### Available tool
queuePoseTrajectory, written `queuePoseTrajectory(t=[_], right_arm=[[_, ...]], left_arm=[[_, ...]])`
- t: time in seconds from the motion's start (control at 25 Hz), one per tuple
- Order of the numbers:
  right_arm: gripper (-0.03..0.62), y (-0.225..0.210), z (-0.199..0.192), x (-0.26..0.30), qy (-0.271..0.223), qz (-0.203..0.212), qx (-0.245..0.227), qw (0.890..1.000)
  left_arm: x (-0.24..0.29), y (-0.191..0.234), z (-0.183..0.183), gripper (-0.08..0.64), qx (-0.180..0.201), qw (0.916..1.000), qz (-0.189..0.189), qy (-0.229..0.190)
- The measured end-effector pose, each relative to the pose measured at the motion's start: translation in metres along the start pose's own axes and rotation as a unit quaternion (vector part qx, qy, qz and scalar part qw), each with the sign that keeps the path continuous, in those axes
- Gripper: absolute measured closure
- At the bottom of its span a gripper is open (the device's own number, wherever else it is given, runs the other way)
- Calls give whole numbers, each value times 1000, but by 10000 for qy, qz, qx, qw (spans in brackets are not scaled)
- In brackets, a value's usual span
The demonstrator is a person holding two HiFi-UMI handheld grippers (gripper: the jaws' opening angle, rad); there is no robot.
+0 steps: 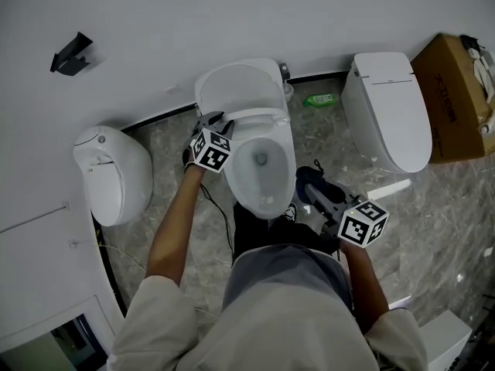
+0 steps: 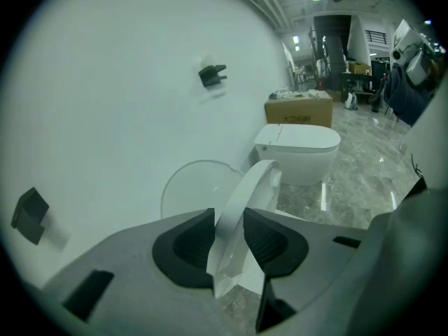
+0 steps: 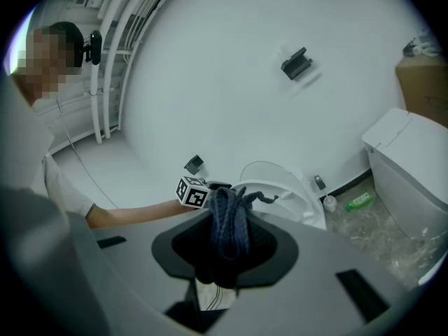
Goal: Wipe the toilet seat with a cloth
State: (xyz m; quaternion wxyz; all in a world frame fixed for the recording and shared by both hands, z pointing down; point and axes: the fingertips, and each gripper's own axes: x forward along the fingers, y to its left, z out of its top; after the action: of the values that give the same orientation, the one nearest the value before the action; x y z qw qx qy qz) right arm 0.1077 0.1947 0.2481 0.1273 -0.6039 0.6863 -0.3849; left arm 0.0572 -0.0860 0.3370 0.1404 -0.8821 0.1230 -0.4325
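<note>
On the far left, a white toilet point(image 1: 114, 172) stands by the wall, with a small black holder point(image 1: 71, 52) on the wall above it. Next comes the left arm point(image 1: 174, 222), bare and stretched out straight to the middle toilet point(image 1: 263, 168). The cube point(image 1: 210, 149) on the left claw point(image 1: 214, 122) has black and white squares but no words. That claw is a little way open and pinches the edge of the toilet seat point(image 2: 243, 191), which stands tilted up between its two pads. The round lid point(image 1: 236, 87) leans on the wall behind. A green bottle point(image 1: 320, 99) lies on the floor; its label is too small to read. To the right of the bowl, the right claw point(image 1: 319, 199) is low and close to the body, arm bent. It is squeezed shut on the dark blue cloth point(image 3: 229, 224), which is bunched up and not touching the seat. Further right are another white toilet point(image 1: 387, 110) and a brown box point(image 1: 452, 95); its print cannot be read.
</note>
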Motion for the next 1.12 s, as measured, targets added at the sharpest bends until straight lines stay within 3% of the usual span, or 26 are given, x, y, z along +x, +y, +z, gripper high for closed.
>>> queuePoseTrajectory(t=[0.4,0.76,1.04,1.12], right_arm=[[514,-1,-11,-19,-210,184,203,9994],[514,-10,-25,-14,-25,126,235,9996],[514,-20,-34,-7,119,106,274,9995],[514,-22,-42,-3,211,68,325,9992]], left_arm=[[-36,-79,-34,442,338,9994,-40,-37],[-53,-151,-72,425,514,9985,-172,57],[-55,-202,-100,416,800,9950,-561,205],[-57,-213,-108,413,702,9944,-751,262]])
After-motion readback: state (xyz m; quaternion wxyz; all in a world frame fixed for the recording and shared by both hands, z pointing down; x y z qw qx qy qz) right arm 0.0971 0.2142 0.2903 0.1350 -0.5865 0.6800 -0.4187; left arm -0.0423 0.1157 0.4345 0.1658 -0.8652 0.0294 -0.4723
